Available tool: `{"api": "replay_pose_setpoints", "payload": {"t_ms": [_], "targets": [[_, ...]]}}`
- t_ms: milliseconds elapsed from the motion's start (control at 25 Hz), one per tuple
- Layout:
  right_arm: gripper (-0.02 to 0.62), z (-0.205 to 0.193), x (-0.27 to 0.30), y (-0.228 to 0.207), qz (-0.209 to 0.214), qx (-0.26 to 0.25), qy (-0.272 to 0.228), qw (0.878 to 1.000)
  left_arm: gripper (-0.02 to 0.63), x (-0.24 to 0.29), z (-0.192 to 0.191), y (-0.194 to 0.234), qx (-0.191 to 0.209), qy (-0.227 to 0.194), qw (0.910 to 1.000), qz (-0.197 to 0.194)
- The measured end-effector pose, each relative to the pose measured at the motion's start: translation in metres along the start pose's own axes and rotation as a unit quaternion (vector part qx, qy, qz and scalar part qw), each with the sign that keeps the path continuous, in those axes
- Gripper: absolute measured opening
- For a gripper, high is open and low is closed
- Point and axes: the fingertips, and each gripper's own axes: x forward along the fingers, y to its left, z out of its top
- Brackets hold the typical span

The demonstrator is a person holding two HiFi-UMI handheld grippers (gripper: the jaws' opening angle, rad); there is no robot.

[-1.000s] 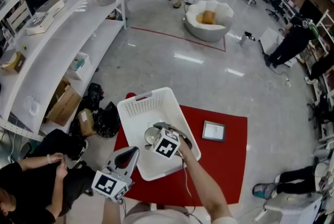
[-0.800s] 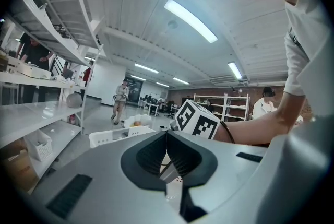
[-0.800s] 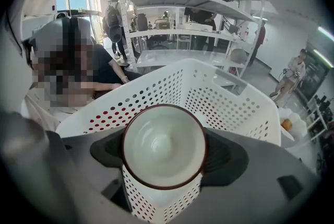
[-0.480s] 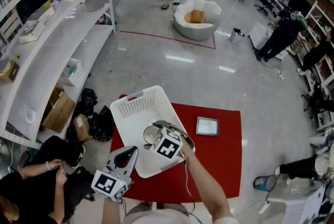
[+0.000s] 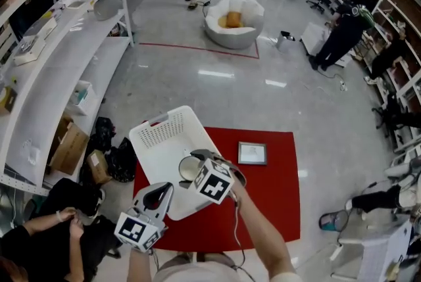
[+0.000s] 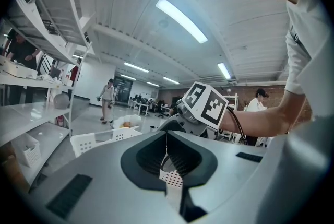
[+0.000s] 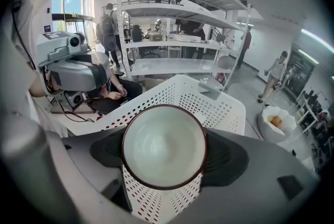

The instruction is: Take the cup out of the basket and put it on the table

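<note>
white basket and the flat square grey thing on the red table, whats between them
Only bare red tabletop lies between the white perforated plastic basket and the flat square grey-framed panel. The head view shows this.

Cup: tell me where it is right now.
The cup is clamped in the right gripper, low in the head view's centre, at the near right part of the white basket.

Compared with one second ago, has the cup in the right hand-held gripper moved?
Yes, slightly right: the cup, held in the right hand-held gripper, is now nearer the right rim of the basket and the grey tablet.
</note>
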Motion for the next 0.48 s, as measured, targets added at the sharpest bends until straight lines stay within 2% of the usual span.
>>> {"api": "replay_pose_setpoints", "payload": {"t_ms": [480], "targets": [[0.413, -0.021, -0.043, -0.004, -0.037, 0.019, -0.004, 0.999, 0.012, 0.016, 0.0, -0.032, 0.008, 0.003, 0.9994, -0.035]]}}
